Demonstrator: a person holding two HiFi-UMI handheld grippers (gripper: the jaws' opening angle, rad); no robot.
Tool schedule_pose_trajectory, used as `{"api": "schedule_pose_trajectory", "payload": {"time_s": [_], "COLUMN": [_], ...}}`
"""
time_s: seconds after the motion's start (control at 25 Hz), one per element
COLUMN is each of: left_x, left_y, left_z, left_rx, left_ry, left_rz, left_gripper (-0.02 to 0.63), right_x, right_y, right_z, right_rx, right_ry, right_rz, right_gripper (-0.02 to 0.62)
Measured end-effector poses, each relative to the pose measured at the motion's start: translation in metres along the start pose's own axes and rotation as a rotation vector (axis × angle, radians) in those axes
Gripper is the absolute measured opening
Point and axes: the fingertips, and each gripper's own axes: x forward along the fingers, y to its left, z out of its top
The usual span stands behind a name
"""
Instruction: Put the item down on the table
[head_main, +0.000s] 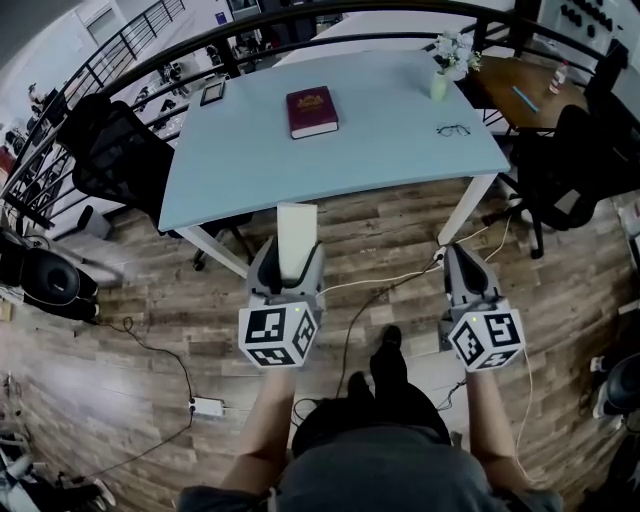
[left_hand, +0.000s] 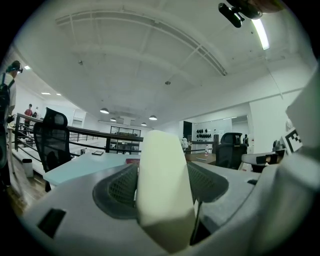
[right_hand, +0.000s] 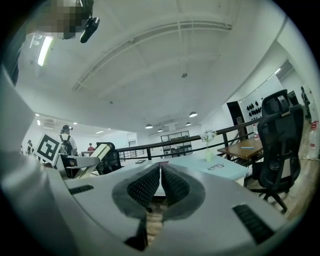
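Observation:
My left gripper (head_main: 292, 262) is shut on a cream white block (head_main: 296, 238), a flat oblong item that sticks out past the jaws toward the table. In the left gripper view the white block (left_hand: 162, 190) fills the gap between the jaws of the left gripper (left_hand: 165, 187). My right gripper (head_main: 462, 268) is shut with nothing in it; in the right gripper view the right gripper (right_hand: 160, 186) shows its dark pads meeting. Both grippers hang over the wooden floor, short of the near edge of the pale blue table (head_main: 250, 165).
On the table lie a dark red book (head_main: 311, 110), a pair of glasses (head_main: 453, 129), a small vase of flowers (head_main: 441, 70) and a dark tablet (head_main: 212, 93). Black office chairs stand at the left (head_main: 115, 155) and right (head_main: 565, 165). Cables and a power strip (head_main: 208, 406) lie on the floor.

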Motion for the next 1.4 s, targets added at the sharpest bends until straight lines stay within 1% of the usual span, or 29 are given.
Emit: {"api": "schedule_pose_trajectory", "payload": {"time_s": [0.4, 0.76, 0.88, 1.08, 1.4], "left_x": [0.093, 0.157, 0.170, 0.186, 0.219], "left_y": [0.003, -0.009, -0.013, -0.016, -0.010], "left_z": [0.014, 0.026, 0.031, 0.033, 0.032], "left_rx": [0.006, 0.015, 0.016, 0.022, 0.024], "left_ry": [-0.010, -0.030, -0.035, -0.023, -0.014], "left_rz": [0.031, 0.077, 0.089, 0.098, 0.088], "left_gripper": [0.310, 0.310, 0.310, 0.310, 0.310], "right_x": [0.076, 0.122, 0.133, 0.145, 0.172], "right_y": [-0.064, -0.121, -0.131, -0.144, -0.153], "right_z": [0.019, 0.038, 0.041, 0.036, 0.034], "right_rx": [-0.005, -0.012, -0.017, 0.011, 0.020], "right_ry": [-0.015, -0.041, -0.041, -0.030, -0.022], "right_rz": [0.007, 0.038, 0.051, 0.057, 0.058], "right_gripper": [0.003, 0.003, 0.003, 0.003, 0.003]}}
